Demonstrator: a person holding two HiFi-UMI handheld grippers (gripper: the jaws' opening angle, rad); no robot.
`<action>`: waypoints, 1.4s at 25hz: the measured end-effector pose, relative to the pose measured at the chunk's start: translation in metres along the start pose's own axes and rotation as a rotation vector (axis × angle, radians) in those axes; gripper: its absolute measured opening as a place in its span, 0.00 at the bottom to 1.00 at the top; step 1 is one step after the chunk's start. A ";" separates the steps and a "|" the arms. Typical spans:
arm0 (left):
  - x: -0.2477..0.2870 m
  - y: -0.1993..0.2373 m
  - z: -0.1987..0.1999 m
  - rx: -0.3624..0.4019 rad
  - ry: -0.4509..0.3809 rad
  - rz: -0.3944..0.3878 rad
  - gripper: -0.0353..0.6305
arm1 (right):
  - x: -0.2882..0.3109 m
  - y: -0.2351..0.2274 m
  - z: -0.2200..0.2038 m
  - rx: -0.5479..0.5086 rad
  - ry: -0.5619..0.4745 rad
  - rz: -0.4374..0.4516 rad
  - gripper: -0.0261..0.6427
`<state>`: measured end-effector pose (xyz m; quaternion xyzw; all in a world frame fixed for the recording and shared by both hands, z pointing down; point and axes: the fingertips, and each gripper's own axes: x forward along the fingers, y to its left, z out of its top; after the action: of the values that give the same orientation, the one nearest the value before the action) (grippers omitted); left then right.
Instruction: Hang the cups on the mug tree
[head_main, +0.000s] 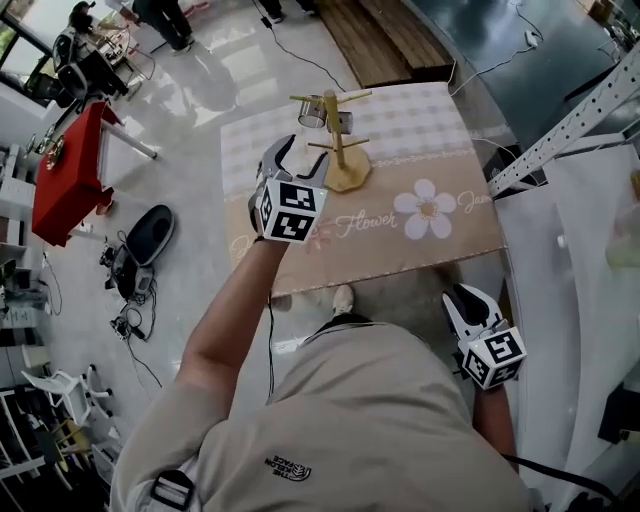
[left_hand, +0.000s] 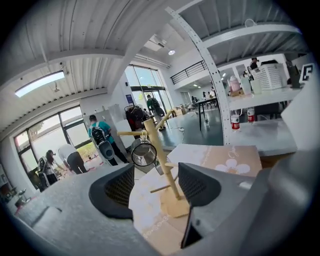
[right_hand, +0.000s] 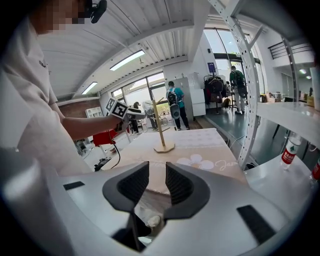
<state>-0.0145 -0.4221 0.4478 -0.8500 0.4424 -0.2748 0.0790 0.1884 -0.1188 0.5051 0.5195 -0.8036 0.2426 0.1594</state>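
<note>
The wooden mug tree (head_main: 337, 140) stands on the far middle of the flower-print tablecloth (head_main: 420, 250). A steel cup (head_main: 313, 110) hangs from its upper left peg, and a second cup (head_main: 344, 123) hangs close to the trunk. My left gripper (head_main: 295, 155) hovers just left of the tree, open and empty. In the left gripper view the tree (left_hand: 162, 165) and the hanging cup (left_hand: 143, 153) show beyond the spread jaws of my left gripper (left_hand: 156, 187). My right gripper (head_main: 468, 297) stays off the table's near right corner. Its jaws (right_hand: 157, 185) are a narrow gap apart and hold nothing. The tree (right_hand: 161, 135) is far ahead of it.
A perforated metal post (head_main: 570, 130) slants up at the table's right side, next to a white shelf with bottles (right_hand: 287, 150). A red cabinet (head_main: 70, 170) and a black device (head_main: 150, 235) are on the floor to the left. People stand far off by the windows.
</note>
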 end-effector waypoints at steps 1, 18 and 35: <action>-0.010 -0.006 -0.001 -0.033 0.000 -0.008 0.46 | -0.002 -0.001 -0.001 -0.009 -0.005 0.012 0.21; -0.219 -0.237 -0.015 -0.583 0.023 -0.480 0.06 | -0.044 0.024 -0.009 -0.189 -0.018 0.287 0.08; -0.297 -0.344 -0.010 -0.418 0.045 -0.517 0.06 | -0.084 0.072 -0.038 -0.289 -0.031 0.453 0.06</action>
<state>0.0878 0.0198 0.4683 -0.9257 0.2602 -0.2078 -0.1791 0.1573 -0.0091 0.4780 0.3019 -0.9281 0.1467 0.1611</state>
